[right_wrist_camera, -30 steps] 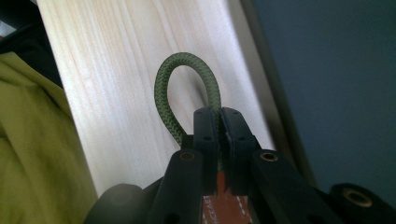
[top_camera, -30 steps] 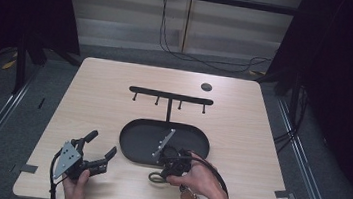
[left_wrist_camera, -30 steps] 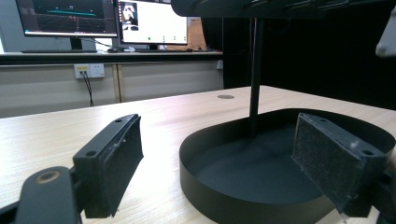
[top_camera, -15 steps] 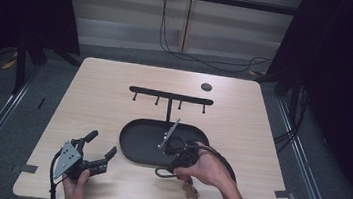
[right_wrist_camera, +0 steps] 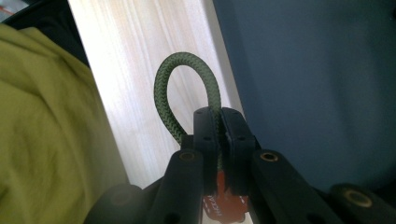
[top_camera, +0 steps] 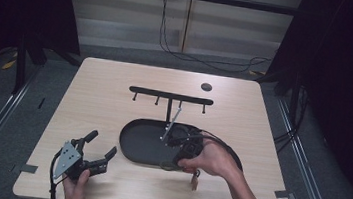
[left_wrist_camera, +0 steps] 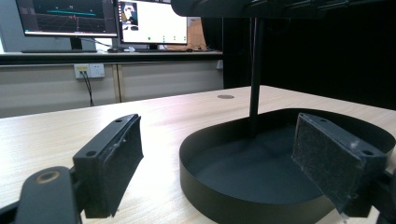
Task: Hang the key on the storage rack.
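Note:
A green braided cord loop (right_wrist_camera: 187,88) sticks out from between the pads of my right gripper (right_wrist_camera: 219,116), which is shut on it; an orange-red tag (right_wrist_camera: 219,203) shows beneath the jaws. In the high view the right gripper (top_camera: 173,160) hangs over the near rim of the black oval tray (top_camera: 132,140), with a small tag (top_camera: 195,182) dangling below the hand. A black hook rack (top_camera: 170,95) stands on a post out of the tray. My left gripper (top_camera: 101,142) rests open at the table's front left, its pads (left_wrist_camera: 116,154) apart and aimed at the tray (left_wrist_camera: 224,196).
A small dark disc (top_camera: 206,87) lies at the table's far right. The rack's post (left_wrist_camera: 254,70) rises from the tray's middle. Monitors and a wall socket stand beyond the table. Cables trail from both grippers toward the front edge.
The right hand has risen and shifted a little farther from the front edge, lifting the cord and tag off the table. The left gripper has stayed put.

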`<state>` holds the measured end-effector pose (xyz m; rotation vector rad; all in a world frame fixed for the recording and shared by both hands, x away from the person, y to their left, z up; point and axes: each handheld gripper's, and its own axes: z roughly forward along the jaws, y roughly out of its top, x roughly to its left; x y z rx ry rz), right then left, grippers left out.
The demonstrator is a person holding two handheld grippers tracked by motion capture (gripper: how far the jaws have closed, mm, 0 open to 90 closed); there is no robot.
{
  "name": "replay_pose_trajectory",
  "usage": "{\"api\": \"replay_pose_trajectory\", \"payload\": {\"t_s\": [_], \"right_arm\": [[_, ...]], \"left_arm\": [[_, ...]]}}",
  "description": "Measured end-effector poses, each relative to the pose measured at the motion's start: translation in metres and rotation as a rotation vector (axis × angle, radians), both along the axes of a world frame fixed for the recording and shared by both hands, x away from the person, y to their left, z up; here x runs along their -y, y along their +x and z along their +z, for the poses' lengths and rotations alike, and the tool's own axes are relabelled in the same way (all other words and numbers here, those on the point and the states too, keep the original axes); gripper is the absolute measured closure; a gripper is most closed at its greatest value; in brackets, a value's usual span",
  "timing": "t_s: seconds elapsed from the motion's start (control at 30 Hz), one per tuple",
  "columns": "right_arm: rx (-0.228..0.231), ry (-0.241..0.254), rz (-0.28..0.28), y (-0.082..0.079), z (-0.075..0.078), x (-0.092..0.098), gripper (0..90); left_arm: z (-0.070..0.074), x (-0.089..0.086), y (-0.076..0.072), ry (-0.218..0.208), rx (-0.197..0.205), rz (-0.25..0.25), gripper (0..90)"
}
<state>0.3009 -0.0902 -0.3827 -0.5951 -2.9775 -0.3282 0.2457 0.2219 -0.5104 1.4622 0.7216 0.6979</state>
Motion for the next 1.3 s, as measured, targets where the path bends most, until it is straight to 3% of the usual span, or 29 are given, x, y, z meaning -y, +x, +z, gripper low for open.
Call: {"api": "replay_pose_trajectory", "payload": {"t_s": [0.1, 0.5, 1.3], "right_arm": [[0.007, -0.015, 0.020, -0.001, 0.007, 0.001, 85.6], [0.019, -0.063, -0.004, 0.007, 0.030, 0.002, 85.6], [0.087, 0.001, -0.035, 0.044, 0.078, -0.001, 85.5]], "left_arm": [[0.000, 0.000, 0.000, 0.000, 0.000, 0.000, 15.7], [0.000, 0.000, 0.000, 0.001, 0.000, 0.000, 15.7], [0.000, 0.000, 0.000, 0.003, -0.003, 0.009, 15.8]]}}
